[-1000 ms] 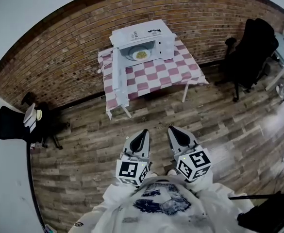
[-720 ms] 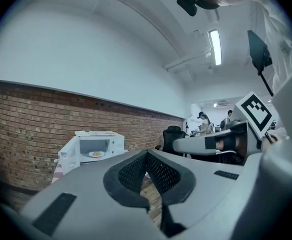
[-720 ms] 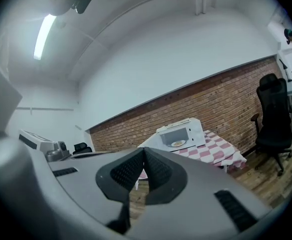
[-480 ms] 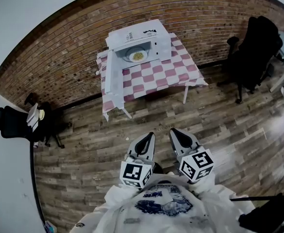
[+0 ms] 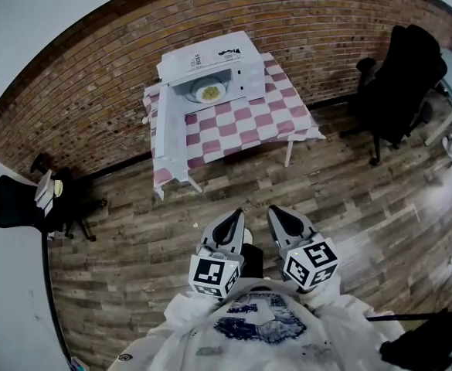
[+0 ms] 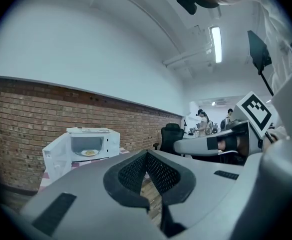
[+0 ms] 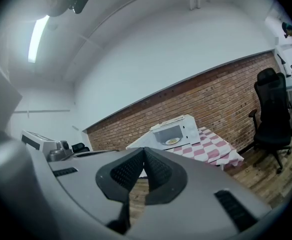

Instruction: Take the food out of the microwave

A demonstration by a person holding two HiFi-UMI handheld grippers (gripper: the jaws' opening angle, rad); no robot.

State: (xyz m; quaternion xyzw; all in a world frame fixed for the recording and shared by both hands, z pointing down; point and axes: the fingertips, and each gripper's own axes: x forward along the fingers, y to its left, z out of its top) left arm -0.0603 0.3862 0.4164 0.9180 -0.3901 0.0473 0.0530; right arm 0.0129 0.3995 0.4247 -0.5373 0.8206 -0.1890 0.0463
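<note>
A white microwave (image 5: 210, 64) stands on a table with a pink-and-white checked cloth (image 5: 245, 126), across the wooden floor from me. Its door (image 5: 162, 130) hangs wide open to the left. Inside sits a white plate of yellowish food (image 5: 209, 92), which also shows small in the left gripper view as the plate (image 6: 89, 153) and in the right gripper view as the plate (image 7: 172, 141). My left gripper (image 5: 232, 216) and right gripper (image 5: 276, 212) are held side by side close to my body, both shut and empty, pointing toward the table.
A black office chair (image 5: 399, 76) stands right of the table by the brick wall (image 5: 94, 91). Another black chair (image 5: 9, 199) and a small stand with items (image 5: 49, 188) are at the far left. People work at desks (image 6: 203, 121) in the distance.
The table and microwave have slid a little to the left in the head view, and both grippers sit slightly lower. Both have stayed shut and empty.
</note>
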